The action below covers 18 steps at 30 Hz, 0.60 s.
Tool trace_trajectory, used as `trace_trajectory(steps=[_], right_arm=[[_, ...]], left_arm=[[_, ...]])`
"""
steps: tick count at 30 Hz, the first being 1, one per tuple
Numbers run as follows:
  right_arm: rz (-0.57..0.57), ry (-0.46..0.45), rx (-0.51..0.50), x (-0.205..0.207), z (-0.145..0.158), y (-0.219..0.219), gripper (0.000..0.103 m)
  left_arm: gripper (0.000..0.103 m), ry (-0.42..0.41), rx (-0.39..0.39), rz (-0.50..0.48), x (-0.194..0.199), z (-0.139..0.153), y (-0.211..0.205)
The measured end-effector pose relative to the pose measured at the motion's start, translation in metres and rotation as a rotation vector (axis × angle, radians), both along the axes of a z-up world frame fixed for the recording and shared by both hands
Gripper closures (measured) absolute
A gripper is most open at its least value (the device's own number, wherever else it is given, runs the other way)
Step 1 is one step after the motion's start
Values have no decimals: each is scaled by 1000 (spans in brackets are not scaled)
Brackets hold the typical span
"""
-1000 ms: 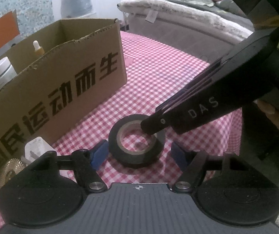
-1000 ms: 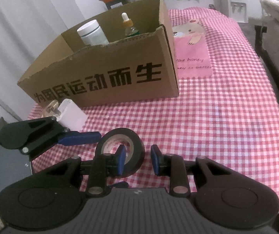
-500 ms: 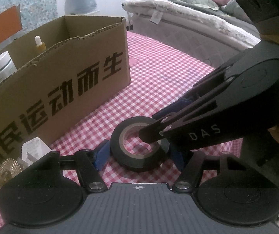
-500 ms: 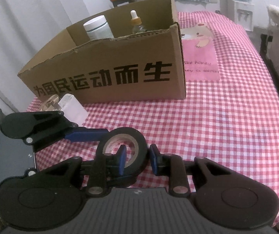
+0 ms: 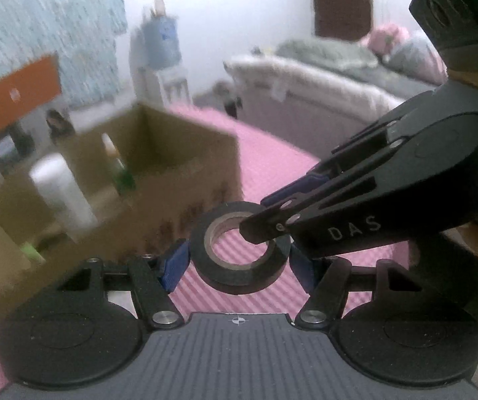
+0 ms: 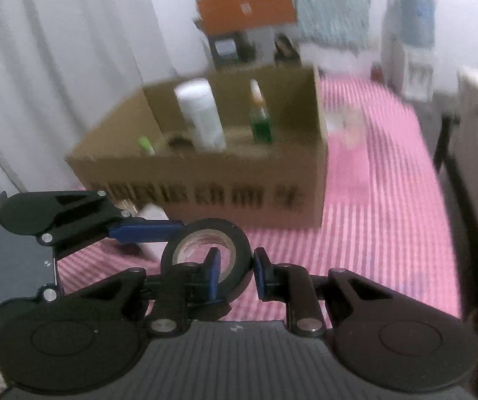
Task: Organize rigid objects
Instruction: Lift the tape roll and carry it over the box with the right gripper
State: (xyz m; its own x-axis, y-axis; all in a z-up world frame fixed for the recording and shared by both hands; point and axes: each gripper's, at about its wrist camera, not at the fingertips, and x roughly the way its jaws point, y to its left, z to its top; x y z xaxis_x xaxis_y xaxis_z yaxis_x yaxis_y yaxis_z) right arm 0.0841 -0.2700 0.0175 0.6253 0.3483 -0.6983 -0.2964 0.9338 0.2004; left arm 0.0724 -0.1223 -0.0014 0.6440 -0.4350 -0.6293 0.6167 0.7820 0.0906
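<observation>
In the left wrist view the box [image 5: 112, 180] sits at left on the pink checked cloth [image 5: 272, 153], blurred. A white bottle [image 5: 62, 193] and a green dropper bottle [image 5: 120, 170] stand inside it. At centre the black tape roll [image 5: 239, 250] hangs clear of the cloth, between the blue pads [image 5: 173, 263] of the left gripper [image 5: 239, 263]. Its jaws have just been closing a little and now stand partly open — the left pad meets the roll's outer side, but I cannot tell whether the right one does. From the right the right gripper [image 5: 259, 220] reaches in, one finger through the roll's hole.

In the right wrist view the left gripper [image 6: 145, 231] comes in from the left, its blue finger against the roll [image 6: 205, 253]. The right gripper [image 6: 235, 268] has just been closing, nearly shut now — one pad inside the hole, the other on the outside, pinching the roll's wall. The box [image 6: 205, 173] stands behind, holding the white bottle [image 6: 202, 116], the dropper bottle [image 6: 260, 120] and a small green thing [image 6: 145, 143]. A white block [image 6: 153, 216] lies in front of the box.
</observation>
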Motion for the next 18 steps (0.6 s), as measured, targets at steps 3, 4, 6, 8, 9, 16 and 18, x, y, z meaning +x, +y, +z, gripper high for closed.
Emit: trace_trajectory(steps=[3,4,6,8,9,16,18], right_arm=[[29,-71,-20,5,30,7,80],[39,-90,-26,8,38,9,79],[60,-118,-38,18,52,13,79],[84,-135,-50,30,61,18,79],[96,-134,-51,39,64,19,79],[164,-10,-61,118,56,28,79],[182,39,-76,139,49,29,79]], left_arm=[[37,-55,-17,18,5,23,7],[37,-65,-23,25,9,29,10],[37,-75,-30,39,18,38,14],[37,-76,-28,56,31,43,15],[37,-72,-26,64,38,45,16],[37,82,-33,130,109,31,17],[37,128,-33,139,127,24,16]])
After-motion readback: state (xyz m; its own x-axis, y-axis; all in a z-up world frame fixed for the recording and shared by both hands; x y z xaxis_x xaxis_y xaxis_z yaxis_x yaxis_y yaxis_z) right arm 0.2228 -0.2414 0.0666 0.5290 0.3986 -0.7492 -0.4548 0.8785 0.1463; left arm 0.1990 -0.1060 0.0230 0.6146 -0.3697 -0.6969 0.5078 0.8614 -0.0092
